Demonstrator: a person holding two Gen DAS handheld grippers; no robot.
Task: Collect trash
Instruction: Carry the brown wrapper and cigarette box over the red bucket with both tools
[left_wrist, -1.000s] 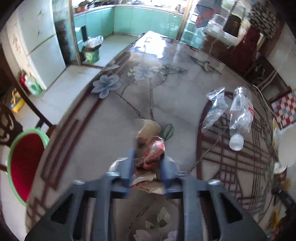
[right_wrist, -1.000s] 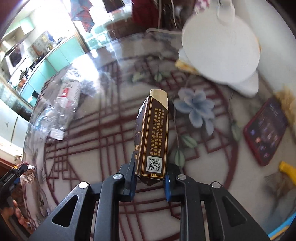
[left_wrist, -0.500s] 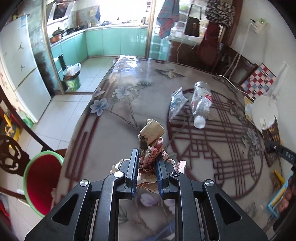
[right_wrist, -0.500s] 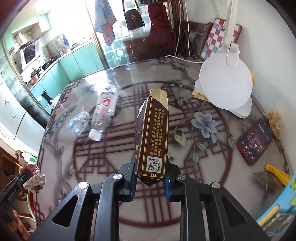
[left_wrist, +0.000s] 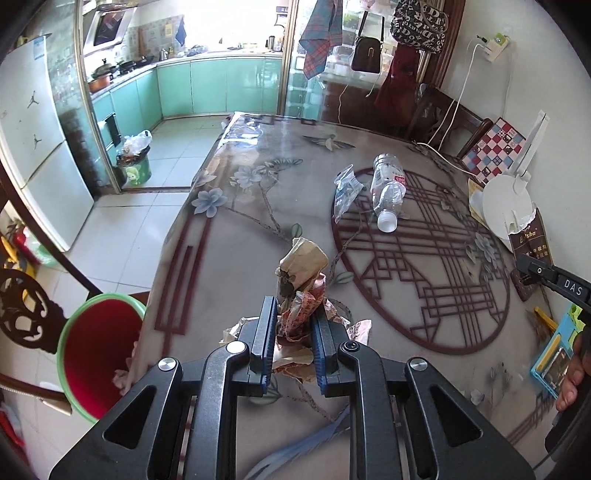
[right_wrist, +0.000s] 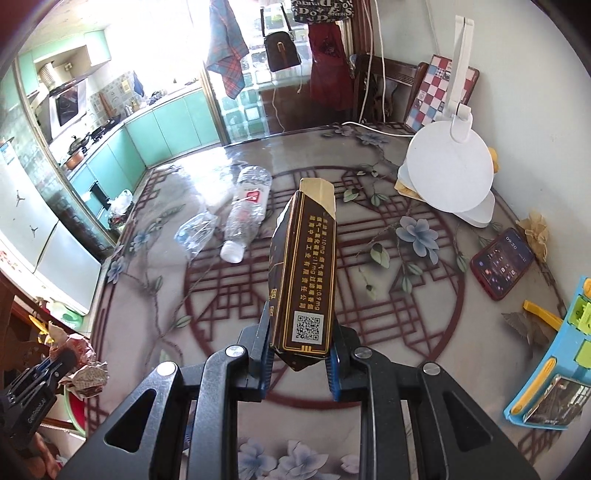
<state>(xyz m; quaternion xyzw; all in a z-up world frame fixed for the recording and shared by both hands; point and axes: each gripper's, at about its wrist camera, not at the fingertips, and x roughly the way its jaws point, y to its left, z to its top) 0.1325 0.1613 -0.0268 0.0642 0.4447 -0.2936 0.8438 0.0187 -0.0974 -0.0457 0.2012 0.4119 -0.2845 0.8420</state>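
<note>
A lived-in home, dining room opening onto a kitchen. Ahead of the fingers, a glass-topped floral dining table (left_wrist: 236, 236); beyond it teal kitchen cabinets (left_wrist: 207, 86), range hood (left_wrist: 109, 27); left, a white fridge (left_wrist: 33, 147); hanging handbags (left_wrist: 365, 55).

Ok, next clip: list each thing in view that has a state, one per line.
Left gripper: shut on crumpled paper wrappers, lifted off the table.
Right gripper: shut on dark brown cigarette carton, top torn open, held upright.
Clear plastic bottle: crushed, capped, lying on its side.
Clear plastic bag: crumpled, beside the bottle.
Red-cased phone: screen lit, face up.
Green-rimmed red bin: open.
</note>
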